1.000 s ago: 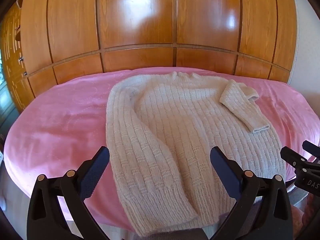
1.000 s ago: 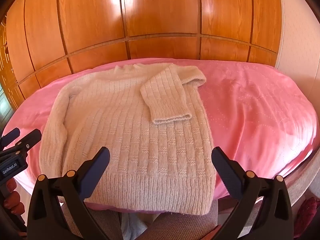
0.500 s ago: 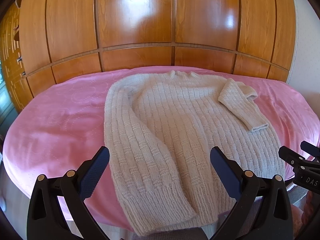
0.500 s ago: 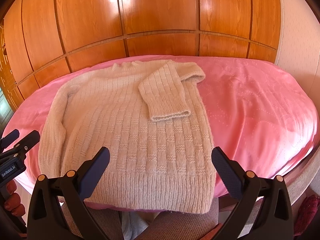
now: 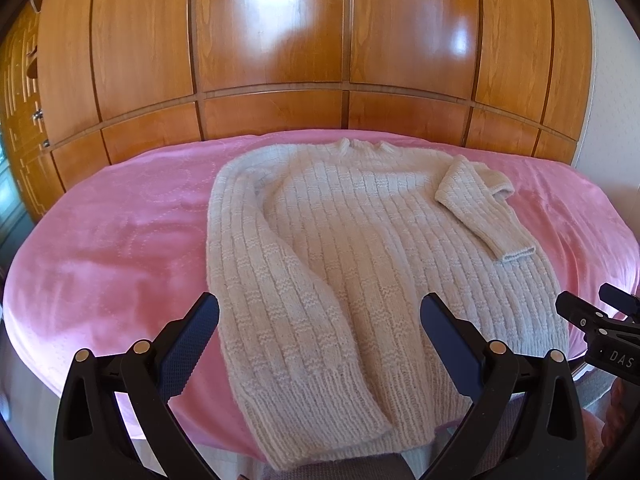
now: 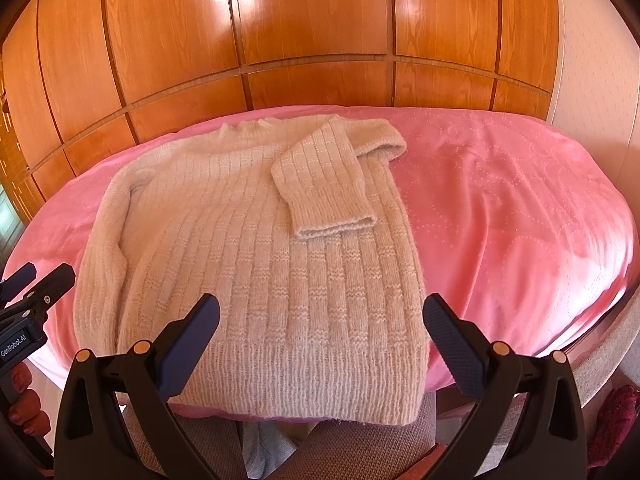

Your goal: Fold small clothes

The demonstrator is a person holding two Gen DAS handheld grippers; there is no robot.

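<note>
A cream knit sweater (image 5: 360, 248) lies flat on the pink bed (image 5: 120, 248), one sleeve (image 6: 324, 188) folded across its chest. The left gripper (image 5: 319, 330) and right gripper (image 6: 322, 330) hover over its hem, fingers spread, holding nothing.

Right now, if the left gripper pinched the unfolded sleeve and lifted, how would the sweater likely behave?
Probably floppy: the sweater is soft ribbed knit lying limp, so its sleeve would drape from the left gripper. It would likely drag rather than slide on the fuzzy pink blanket. The folded right sleeve may shift.
</note>
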